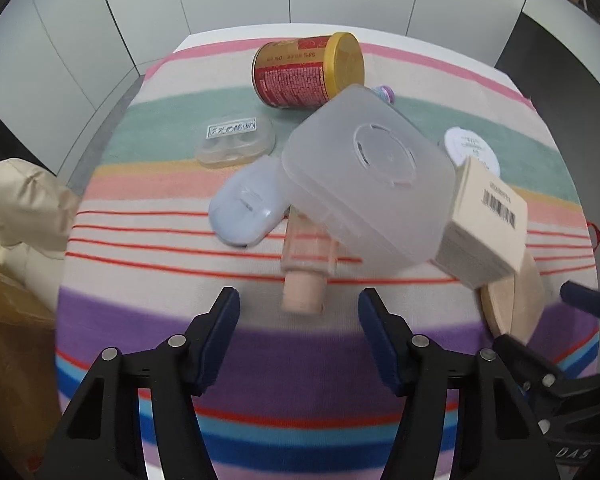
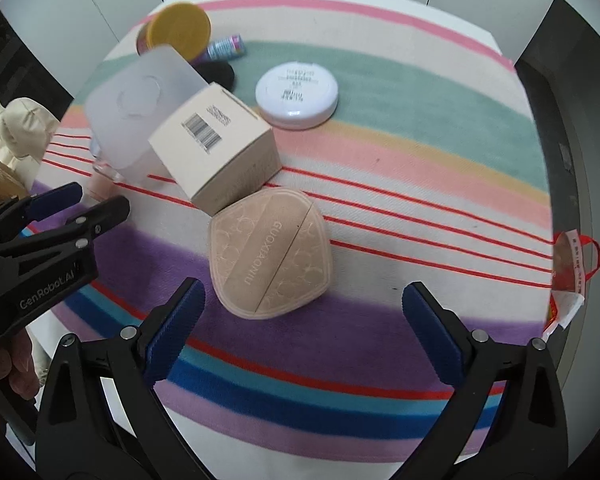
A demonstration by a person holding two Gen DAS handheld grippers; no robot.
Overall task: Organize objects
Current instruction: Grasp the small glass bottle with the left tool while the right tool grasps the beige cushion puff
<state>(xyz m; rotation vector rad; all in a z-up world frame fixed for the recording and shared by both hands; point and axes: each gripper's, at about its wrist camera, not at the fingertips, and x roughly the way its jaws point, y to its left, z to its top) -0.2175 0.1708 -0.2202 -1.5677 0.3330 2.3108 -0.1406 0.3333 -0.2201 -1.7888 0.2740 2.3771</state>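
Note:
Toiletries lie piled on a striped cloth (image 1: 300, 360). My left gripper (image 1: 298, 312) points down, open, with the pink cap of a clear bottle (image 1: 306, 264) between its fingertips; the pads stand clear of it. A translucent plastic box (image 1: 364, 176) leans over that bottle, and a beige barcoded carton (image 1: 484, 228) leans against the box. My right gripper (image 2: 304, 294) is open wide just in front of a beige powder puff (image 2: 268, 256), touching nothing. The left gripper (image 2: 100, 196) also shows at the left of the right wrist view.
A red can with a yellow lid (image 1: 300, 72) lies on its side at the back. A clear lens case (image 1: 236, 144), a pale blue oval case (image 1: 248, 204), a white compact (image 2: 296, 94) and a purple tube (image 2: 226, 46) lie around. Cream fabric (image 1: 20, 204) sits left; a red-handled bag (image 2: 572, 272) hangs right.

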